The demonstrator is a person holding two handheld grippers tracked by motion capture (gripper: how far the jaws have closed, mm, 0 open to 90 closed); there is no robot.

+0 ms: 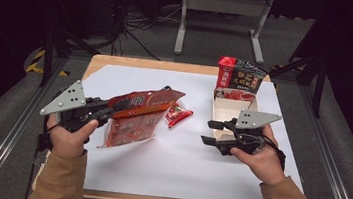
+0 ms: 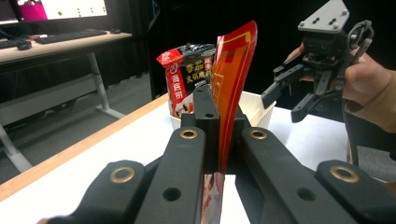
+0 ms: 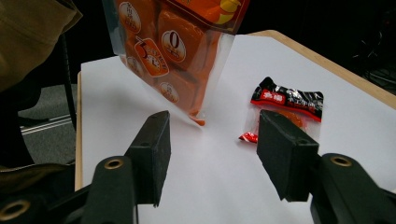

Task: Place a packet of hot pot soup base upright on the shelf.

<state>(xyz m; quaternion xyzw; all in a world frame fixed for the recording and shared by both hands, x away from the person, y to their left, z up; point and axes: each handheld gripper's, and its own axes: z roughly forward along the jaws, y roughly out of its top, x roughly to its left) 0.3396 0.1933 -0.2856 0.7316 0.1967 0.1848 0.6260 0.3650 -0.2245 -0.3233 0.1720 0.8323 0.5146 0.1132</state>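
High view: left gripper [image 1: 109, 108] clamps the orange pouch [image 1: 137, 117] by its top, hanging over the table's [image 1: 180, 180] left half. Right gripper [image 1: 215, 133] sits open near the right edge.

Left gripper view: pouch [image 2: 233, 79] pinched edge-on.

Right gripper view: jaws empty, small sachet [image 3: 285, 105] lying beyond.

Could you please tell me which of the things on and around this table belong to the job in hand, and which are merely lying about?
In the job:
- orange snack bag, clamped in the left gripper
- right gripper, open and holding nothing
- small red sachet, in front of the right gripper

Lying about:
- white paper tub
- red-and-black packet standing in that tub
- keyboard on a desk behind
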